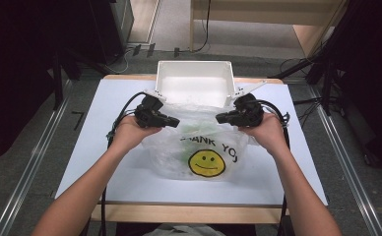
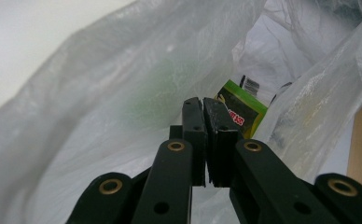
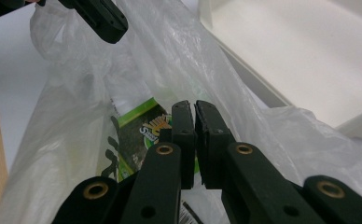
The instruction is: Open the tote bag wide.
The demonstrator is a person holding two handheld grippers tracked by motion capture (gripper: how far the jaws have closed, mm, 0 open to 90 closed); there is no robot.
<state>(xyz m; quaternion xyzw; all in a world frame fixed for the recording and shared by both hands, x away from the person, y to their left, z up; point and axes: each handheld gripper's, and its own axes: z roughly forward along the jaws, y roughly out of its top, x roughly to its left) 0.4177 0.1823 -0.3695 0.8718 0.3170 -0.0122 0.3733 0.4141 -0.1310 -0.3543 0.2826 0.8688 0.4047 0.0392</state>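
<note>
Clear plastic bag (image 1: 199, 147) printed with a yellow smiley face: lies near the middle of the white worktop (image 1: 105, 162), mouth toward the far edge, bottom toward the near edge. Holds a green snack packet (image 3: 139, 135), seen through the open mouth in both gripper views.

Left gripper (image 1: 175, 123): at the bag's upper left corner, jaws pressed together on a fold of the bag's film, tips pointing inward over the mouth. In the left gripper view, film (image 2: 123, 102) rises on the left of the closed jaws, packet just beyond the tips.

Right gripper (image 1: 219, 118): at the bag's upper right corner, jaws likewise clamped on the bag's rim, tips pointing inward toward the left gripper. Bag mouth stretched between the two.

White bin (image 1: 195, 81): at the far edge of the worktop, just behind the bag, touching or nearly touching its upper rim.
</note>
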